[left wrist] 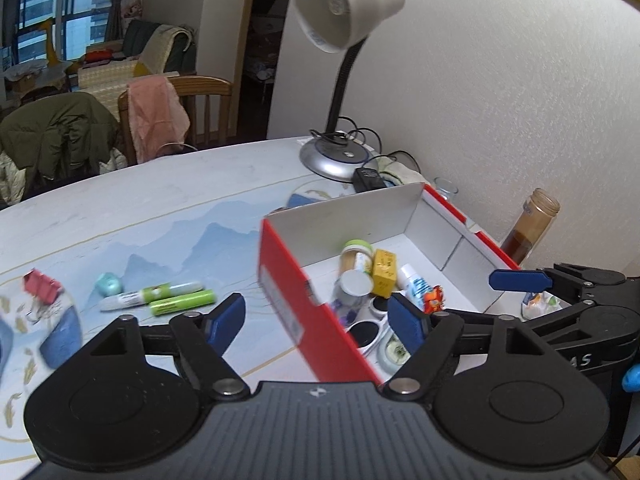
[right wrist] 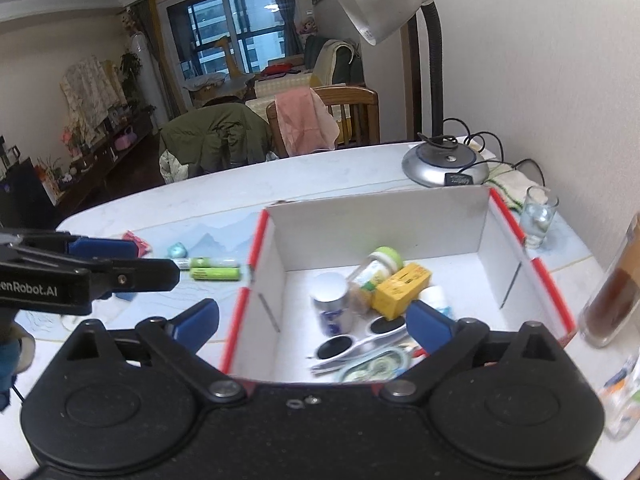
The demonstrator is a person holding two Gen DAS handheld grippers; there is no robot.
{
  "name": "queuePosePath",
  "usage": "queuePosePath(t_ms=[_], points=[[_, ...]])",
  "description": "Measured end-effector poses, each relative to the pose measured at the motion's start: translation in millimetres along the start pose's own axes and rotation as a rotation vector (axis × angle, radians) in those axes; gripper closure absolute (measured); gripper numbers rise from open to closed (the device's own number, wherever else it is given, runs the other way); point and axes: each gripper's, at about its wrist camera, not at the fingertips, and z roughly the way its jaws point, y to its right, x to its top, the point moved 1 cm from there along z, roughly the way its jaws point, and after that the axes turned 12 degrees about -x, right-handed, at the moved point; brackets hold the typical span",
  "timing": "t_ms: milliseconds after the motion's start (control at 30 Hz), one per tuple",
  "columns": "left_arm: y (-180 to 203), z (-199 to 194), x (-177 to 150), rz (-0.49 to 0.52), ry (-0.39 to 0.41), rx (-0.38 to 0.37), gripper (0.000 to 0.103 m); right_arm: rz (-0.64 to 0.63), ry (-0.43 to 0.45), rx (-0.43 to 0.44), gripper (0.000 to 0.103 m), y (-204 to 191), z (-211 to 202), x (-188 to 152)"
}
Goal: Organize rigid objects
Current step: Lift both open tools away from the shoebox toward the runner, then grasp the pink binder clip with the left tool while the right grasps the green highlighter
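Observation:
A red-and-white cardboard box (left wrist: 288,292) (right wrist: 400,220) stands open on the table. Inside lie a yellow carton (left wrist: 385,272) (right wrist: 400,286), a green-lidded jar (left wrist: 356,256) (right wrist: 376,268), a silver-topped can (right wrist: 332,304), sunglasses (right wrist: 360,340) and a white tube (left wrist: 414,284). My left gripper (left wrist: 318,320) is open and empty, astride the box's left wall. My right gripper (right wrist: 314,318) hangs open over the box's near end, holding nothing. On the table left of the box lie two green tubes (left wrist: 180,298) (right wrist: 214,268), a teal round thing (left wrist: 109,284) and a red clip (left wrist: 40,286).
A desk lamp (left wrist: 340,156) (right wrist: 444,160) with cables and a black adapter (left wrist: 370,178) stands behind the box. By the wall on the right are a drinking glass (right wrist: 538,216) and a brown-filled jar (left wrist: 528,232) (right wrist: 612,292). Chairs draped with clothes (left wrist: 156,116) line the table's far edge.

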Motion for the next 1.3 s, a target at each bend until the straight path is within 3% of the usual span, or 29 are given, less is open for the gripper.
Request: queuePosePath(t_ms=[233, 500, 1033, 1300], points=[[-30.4, -28.8, -17.3, -0.024, 0.008, 0.016, 0.019, 0.041, 0.005, 0.003, 0.001, -30.9, -11.2, -4.3], [-69.1, -61.0, -32.7, -0.043, 0.030, 0.060, 0.002, 0.030, -0.008, 0.007, 0.001, -73.1, -16.5, -11.0], [-167.4, -98.8, -51.9, -0.157, 0.123, 0.164, 0.000, -0.021, -0.046, 0.018, 0.001, -148.1, -3.3, -11.2], [-218.4, -86.3, -43.8, -0.191, 0.137, 0.220, 0.000, -0.073, -0.073, 0.011, 0.001, -178.8, 24.9, 0.3]])
